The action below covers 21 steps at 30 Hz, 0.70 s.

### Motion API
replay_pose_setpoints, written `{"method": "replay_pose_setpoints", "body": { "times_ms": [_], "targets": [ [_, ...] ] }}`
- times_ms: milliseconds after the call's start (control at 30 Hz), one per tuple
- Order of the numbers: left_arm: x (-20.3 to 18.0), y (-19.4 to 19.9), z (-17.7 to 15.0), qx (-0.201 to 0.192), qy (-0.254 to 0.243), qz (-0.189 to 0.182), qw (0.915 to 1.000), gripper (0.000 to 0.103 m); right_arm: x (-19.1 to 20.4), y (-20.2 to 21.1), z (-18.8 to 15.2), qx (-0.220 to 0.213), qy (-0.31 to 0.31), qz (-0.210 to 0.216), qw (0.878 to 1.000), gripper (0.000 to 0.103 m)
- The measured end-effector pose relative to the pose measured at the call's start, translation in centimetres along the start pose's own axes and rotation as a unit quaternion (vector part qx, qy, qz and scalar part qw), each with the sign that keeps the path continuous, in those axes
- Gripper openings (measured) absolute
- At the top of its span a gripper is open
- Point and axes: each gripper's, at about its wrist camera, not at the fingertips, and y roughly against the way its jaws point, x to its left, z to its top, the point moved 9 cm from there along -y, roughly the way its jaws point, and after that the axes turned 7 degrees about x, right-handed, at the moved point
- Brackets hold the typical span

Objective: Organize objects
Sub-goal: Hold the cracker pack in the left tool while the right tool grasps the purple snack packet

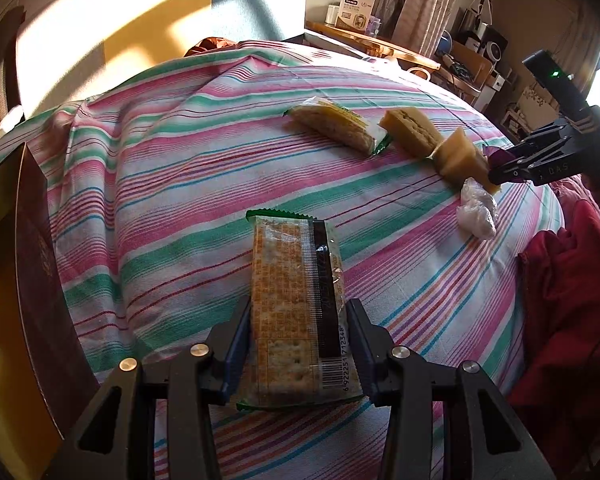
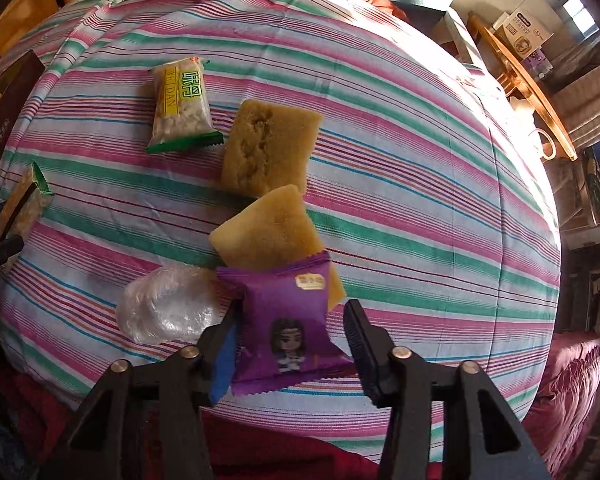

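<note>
The cracker packet [image 1: 296,308] sits lengthwise between the jaws of the left gripper [image 1: 300,344], which pinch it by its long sides above the striped bedsheet [image 1: 160,184]. The purple snack packet [image 2: 288,320] lies between the jaws of the right gripper [image 2: 296,344]; the left jaw touches its edge, the right one stands clear of it, so the jaws are still spread around it. This packet rests at the near edge of the bed, overlapping one of two bare yellow cakes [image 2: 268,228]. The other cake [image 2: 266,148] lies just beyond, touching the first. A yellow-and-green snack packet [image 2: 182,106] lies beside that, and a crumpled clear plastic wrap [image 2: 164,304] sits just left of the purple packet. A red cloth [image 1: 572,304] hangs at the bed's edge.
</note>
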Motion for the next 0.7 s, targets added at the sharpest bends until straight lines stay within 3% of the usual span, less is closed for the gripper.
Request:
{"method": "replay_pose_setpoints", "body": {
  "times_ms": [333,500,600,700],
  "targets": [
    [-0.1,0.0,0.0,-0.009,-0.003,0.004,0.9999,0.048,0.6,2.6,1.3,-0.062,-0.065,0.009,0.996,0.037],
    [-0.1,0.0,-0.1,-0.014,-0.005,0.008,0.9999,0.048,3.8,4.7,3.8,-0.110,-0.104,0.089,0.984,0.037],
    [-0.1,0.0,-0.1,-0.017,-0.008,0.011,0.9998,0.048,7.5,4.4,5.4,-0.113,-0.113,0.141,0.977,0.037],
    [-0.1,0.1,-0.1,-0.020,-0.009,0.014,0.9997,0.047,10.8,2.3,6.6,-0.101,-0.122,0.157,0.975,0.037]
  ]
}}
